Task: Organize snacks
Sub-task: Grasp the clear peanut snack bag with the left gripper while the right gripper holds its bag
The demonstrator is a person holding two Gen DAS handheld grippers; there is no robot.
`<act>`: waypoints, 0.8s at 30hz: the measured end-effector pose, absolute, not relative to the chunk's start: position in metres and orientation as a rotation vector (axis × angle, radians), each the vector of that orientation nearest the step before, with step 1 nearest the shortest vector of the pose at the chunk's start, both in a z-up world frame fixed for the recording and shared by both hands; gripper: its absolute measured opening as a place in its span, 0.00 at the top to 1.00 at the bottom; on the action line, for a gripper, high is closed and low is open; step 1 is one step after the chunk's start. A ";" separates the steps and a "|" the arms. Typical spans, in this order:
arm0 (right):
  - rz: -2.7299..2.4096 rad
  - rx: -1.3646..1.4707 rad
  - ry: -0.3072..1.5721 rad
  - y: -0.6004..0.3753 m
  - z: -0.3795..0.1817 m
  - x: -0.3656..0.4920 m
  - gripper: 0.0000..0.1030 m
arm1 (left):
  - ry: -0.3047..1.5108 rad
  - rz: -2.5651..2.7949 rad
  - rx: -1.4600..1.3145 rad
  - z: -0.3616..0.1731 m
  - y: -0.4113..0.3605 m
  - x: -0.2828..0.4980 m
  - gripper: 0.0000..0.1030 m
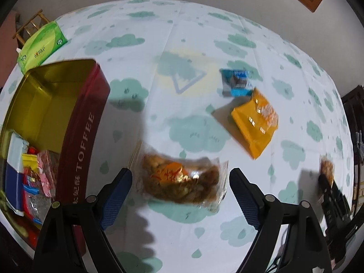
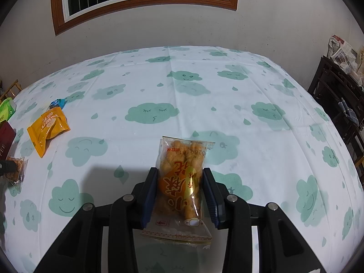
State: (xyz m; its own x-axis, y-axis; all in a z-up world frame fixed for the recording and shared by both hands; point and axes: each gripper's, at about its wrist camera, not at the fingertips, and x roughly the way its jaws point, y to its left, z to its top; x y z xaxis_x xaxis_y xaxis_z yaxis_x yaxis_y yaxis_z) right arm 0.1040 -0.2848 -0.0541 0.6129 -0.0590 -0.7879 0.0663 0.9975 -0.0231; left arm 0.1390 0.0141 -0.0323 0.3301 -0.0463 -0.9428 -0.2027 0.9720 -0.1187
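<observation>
Left gripper (image 1: 180, 191): fingers wide, straddling a clear packet of fried dough twists (image 1: 182, 183), not gripping.
Right gripper (image 2: 179, 195): fingers clamp a second clear twist packet (image 2: 180, 179).
Done: several snacks inside the maroon toffee tin (image 1: 77, 141), left of the left fingers.
Left: orange pouch (image 1: 256, 122) and blue wrapper (image 1: 236, 83), beyond the left fingers on the table (image 2: 204, 113).

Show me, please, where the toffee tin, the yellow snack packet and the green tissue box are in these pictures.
toffee tin (image 1: 84, 136): left wrist view, on its dark red side wall.
yellow snack packet (image 1: 254, 122): left wrist view, middle of the wrapper.
green tissue box (image 1: 43, 45): left wrist view, on its top face.
</observation>
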 end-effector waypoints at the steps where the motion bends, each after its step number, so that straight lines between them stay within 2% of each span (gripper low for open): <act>1: -0.072 0.009 0.908 -0.285 -0.054 0.104 0.62 | 1.232 0.117 -0.230 -0.032 0.014 0.142 0.18; 6: -0.072 0.009 0.908 -0.285 -0.054 0.104 0.62 | 1.274 0.162 -0.284 -0.038 0.016 0.151 0.18; 15: -0.072 0.009 0.908 -0.285 -0.054 0.104 0.61 | 1.283 0.142 -0.200 -0.048 0.008 0.146 0.15; 24: -0.072 0.009 0.908 -0.285 -0.054 0.104 0.61 | 1.260 0.134 -0.099 -0.054 -0.003 0.141 0.16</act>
